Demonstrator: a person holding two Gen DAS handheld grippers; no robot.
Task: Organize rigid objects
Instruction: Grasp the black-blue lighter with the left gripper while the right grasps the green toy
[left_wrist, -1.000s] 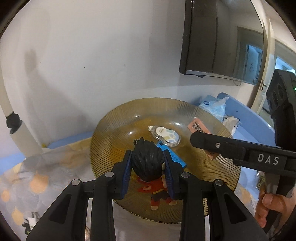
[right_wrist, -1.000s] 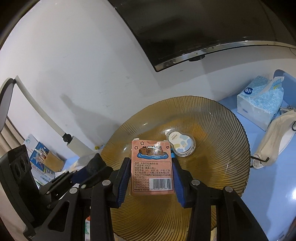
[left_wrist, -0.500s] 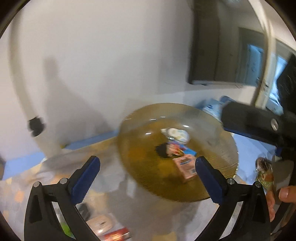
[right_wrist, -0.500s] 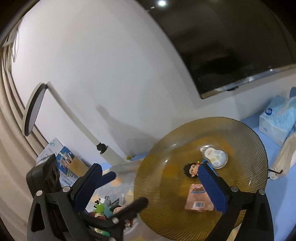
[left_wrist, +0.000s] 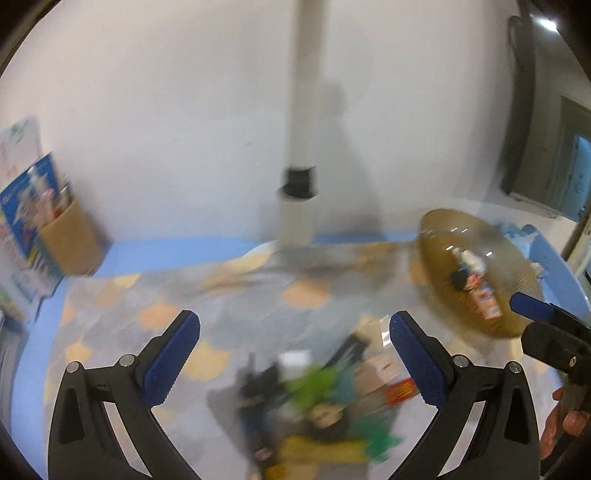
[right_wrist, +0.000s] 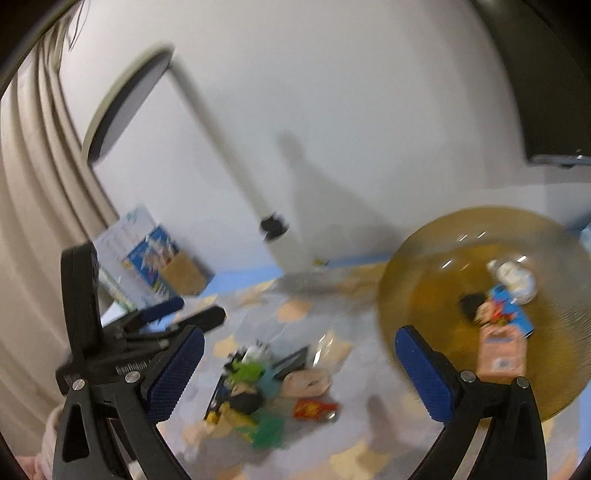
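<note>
A grey cloth with pale orange patches (left_wrist: 258, 306) covers the blue tabletop across the middle of both views. On it, at the right of each frame, sits the round amber ribbed glass plate (right_wrist: 436, 266). The plate holds a pink printed carton (right_wrist: 500, 358), a small dark-haired figurine in red (right_wrist: 480, 310), a blue card (right_wrist: 517, 310) and a white oval tape dispenser (right_wrist: 515, 278), clustered right of its centre.

The left gripper (left_wrist: 291, 354), at the bottom of its own view, stands spread wide with nothing between its blue pads; its jaws have just been opening. The right gripper (right_wrist: 299, 369) is likewise released and empty, having just opened.

A blurred heap of small toys and packets (left_wrist: 317, 406), green, yellow, black and red, lies on the cloth at lower centre, between the left gripper's fingers. A white lamp post (left_wrist: 304, 110) rises at upper centre.
</note>
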